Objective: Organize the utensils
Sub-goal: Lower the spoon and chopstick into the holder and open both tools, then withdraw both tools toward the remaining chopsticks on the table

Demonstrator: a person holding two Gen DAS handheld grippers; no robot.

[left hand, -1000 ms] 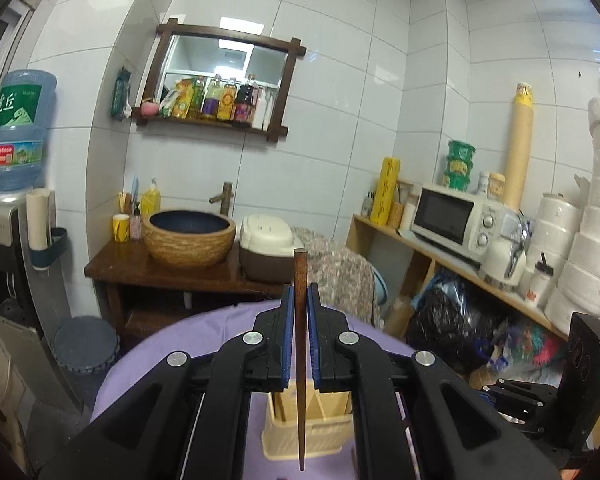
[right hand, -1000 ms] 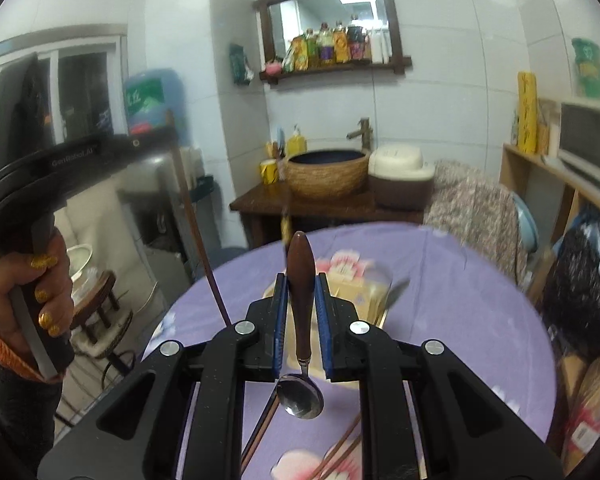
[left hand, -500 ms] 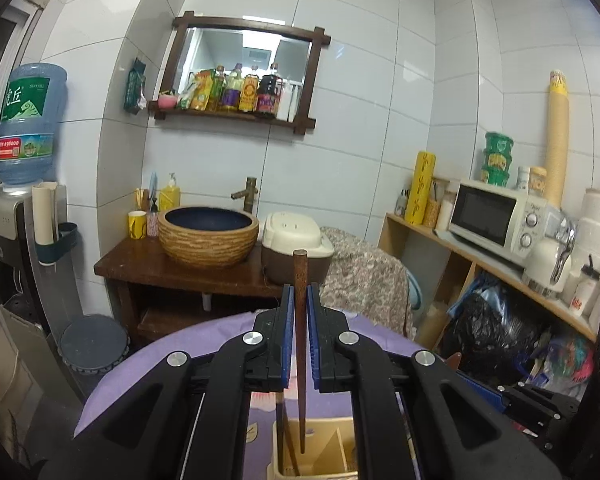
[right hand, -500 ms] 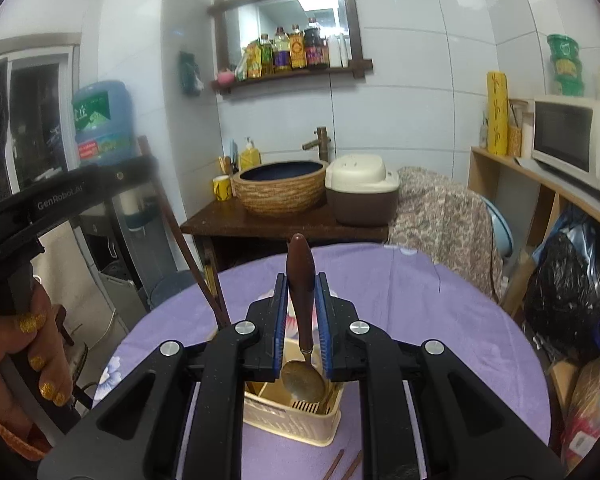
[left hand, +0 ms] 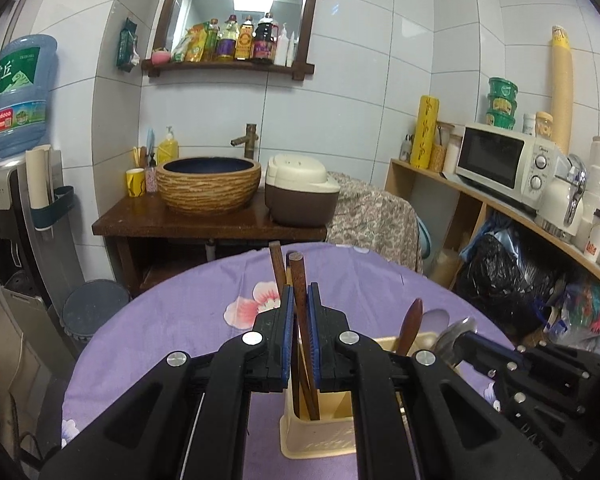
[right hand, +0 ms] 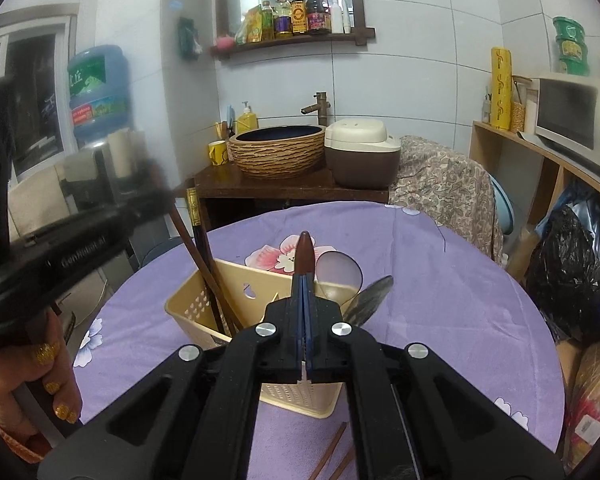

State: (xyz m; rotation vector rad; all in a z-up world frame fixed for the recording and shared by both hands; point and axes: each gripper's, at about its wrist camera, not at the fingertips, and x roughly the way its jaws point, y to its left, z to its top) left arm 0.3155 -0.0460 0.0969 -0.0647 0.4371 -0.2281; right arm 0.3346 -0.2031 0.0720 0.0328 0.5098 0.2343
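Left wrist view, bottom centre: the left tool (left hand: pixel 300 312) is clamped on a dark brown wooden chopstick (left hand: pixel 303 320), whose lower end stands inside the cream plastic utensil caddy (left hand: pixel 320 436) just beyond the pads. A second brown chopstick (left hand: pixel 278 270) leans beside it in the same compartment. To the right, the caddy's other section holds a brown-handled spoon (left hand: pixel 410 326) and a pale ladle (left hand: pixel 434 318). All of it sits on the round worktop under a purple floral cloth (left hand: pixel 172 320).

Right wrist view now: the right tool (right hand: pixel 304 312) has its blue pads pressed together, nothing plainly between them; the spoon's brown handle tip (right hand: pixel 305 256) rises just past them, standing in the caddy (right hand: pixel 196 308). The near left compartment holds the two chopsticks (right hand: pixel 210 272), tilted left. Loose chopsticks (right hand: pixel 328 452) lie on the cloth at the bottom edge. At left, a hand (right hand: pixel 48 368) grips the other tool's handle.

Far back: a woven basin (left hand: pixel 208 184) on a dark wooden stand.
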